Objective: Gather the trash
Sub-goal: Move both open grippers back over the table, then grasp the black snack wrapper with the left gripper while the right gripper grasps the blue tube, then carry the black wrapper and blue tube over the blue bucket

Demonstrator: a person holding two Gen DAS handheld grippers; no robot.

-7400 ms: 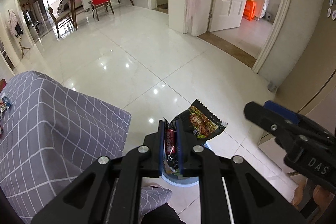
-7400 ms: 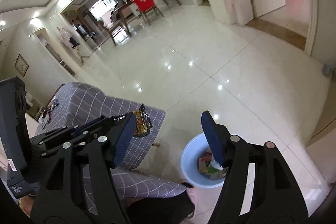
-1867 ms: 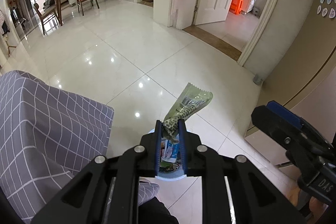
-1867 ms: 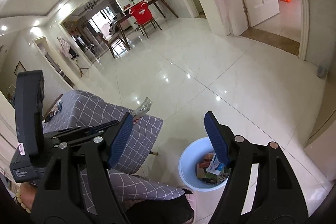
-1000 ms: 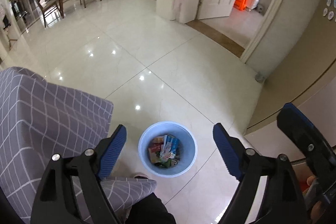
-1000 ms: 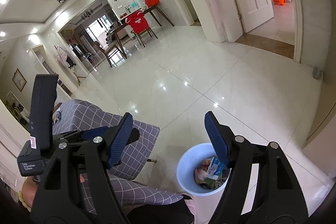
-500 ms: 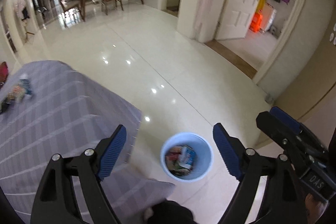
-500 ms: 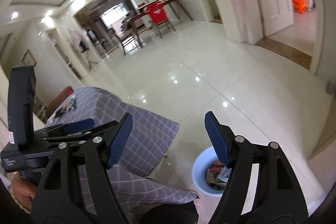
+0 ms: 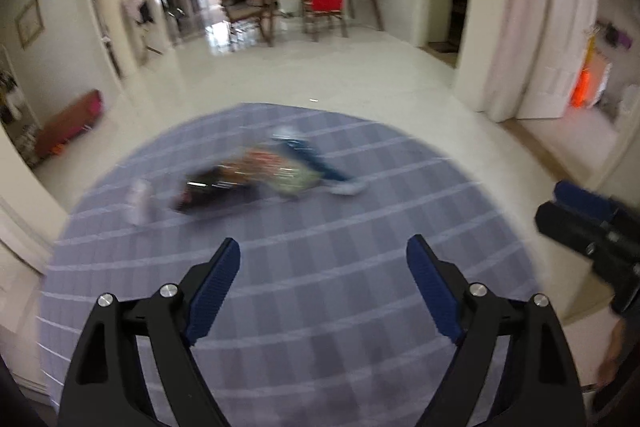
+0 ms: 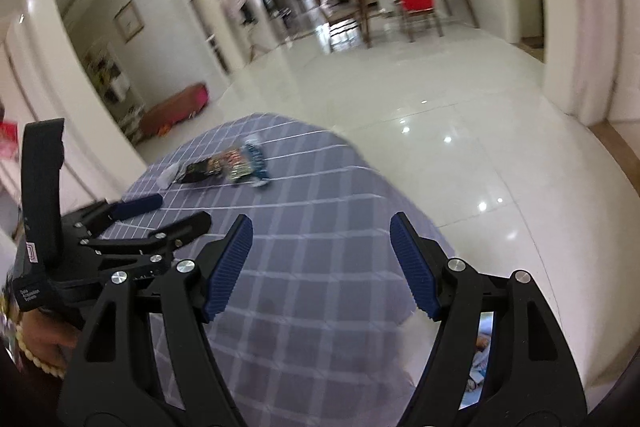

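- Wrappers [image 9: 256, 175] are seen lying in a small cluster on the far part of the table [image 9: 320, 287], which is covered in a grey checked cloth; the cluster is blurred in the left wrist view, so single pieces cannot be told apart with certainty.
- A dark packet, a colourful one and a blue one are made out in the right wrist view [image 10: 224, 167], touching or overlapping each other.
- The left gripper [image 9: 324, 279] is held above the near part of the cloth with its jaws wide apart and nothing between them; the trash lies well ahead of it.
- The right gripper [image 10: 320, 263] is likewise spread wide and empty, over the table's near edge.
- The bin [image 10: 478, 359] is glimpsed low in the right wrist view, behind the right gripper's finger, with trash inside it.
- Judged from this, a further piece is about to be fetched, and several remain to be collected.
- Risk: the overlapping wrappers may be pinched together, or only a loose corner caught, so that a piece slips out on the way to the bin.
- Risk: thin film lying flat may be missed, and the cloth may be snagged and dragged instead.
- Risk: with both tools close together, one may be knocked against the other.
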